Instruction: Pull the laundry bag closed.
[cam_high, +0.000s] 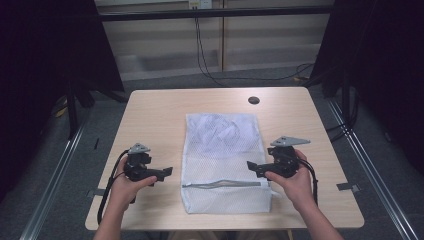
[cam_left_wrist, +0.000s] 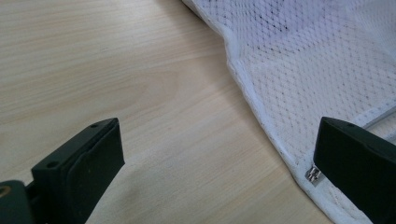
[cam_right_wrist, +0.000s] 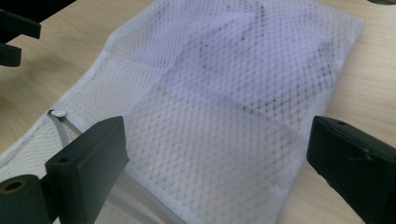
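A white mesh laundry bag (cam_high: 222, 155) lies flat in the middle of the wooden table (cam_high: 155, 115), its grey zipper (cam_high: 225, 184) running across near the front end. My left gripper (cam_high: 164, 174) rests just left of the bag, pointing at its edge, open and holding nothing. In the left gripper view the left gripper (cam_left_wrist: 217, 158) frames the bag's hem (cam_left_wrist: 261, 116) and a small metal zipper pull (cam_left_wrist: 314, 175). My right gripper (cam_high: 251, 167) sits at the bag's right edge, open. In the right gripper view the right gripper (cam_right_wrist: 219, 154) straddles the mesh bag (cam_right_wrist: 224, 88) without pressing on it.
A dark round hole (cam_high: 254, 100) sits near the table's far edge. Bare wood lies on both sides of the bag. Black curtains, floor rails and cables (cam_high: 205, 65) surround the table. The left gripper (cam_right_wrist: 14, 32) shows far off in the right gripper view.
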